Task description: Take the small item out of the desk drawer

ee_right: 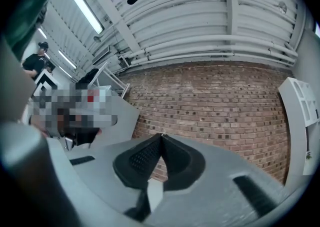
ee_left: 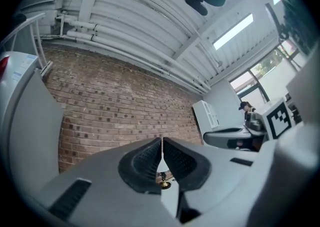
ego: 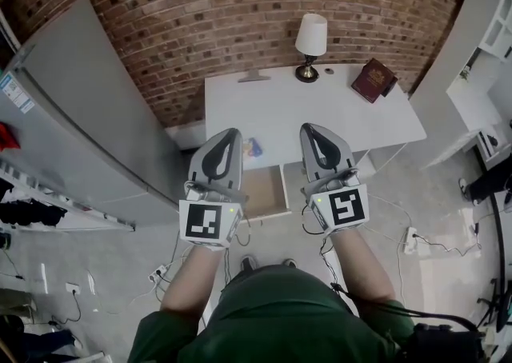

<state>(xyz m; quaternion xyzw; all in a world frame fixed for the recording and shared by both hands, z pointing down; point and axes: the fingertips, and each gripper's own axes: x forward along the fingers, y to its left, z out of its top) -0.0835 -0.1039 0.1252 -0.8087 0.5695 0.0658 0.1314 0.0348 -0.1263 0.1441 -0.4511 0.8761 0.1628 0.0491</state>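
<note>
Brick-backed table (ego: 320, 113): left gripper (ego: 230, 136), right gripper (ego: 310, 129) both closed, empty; edge-perched small item (ego: 253, 146) could fall if nudged.

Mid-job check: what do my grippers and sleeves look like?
The left gripper and right gripper are pale grey tapered shells with black ribbed pads, each bearing a white cube with black square markers. Green short sleeves; black cable from the right gripper.
</note>
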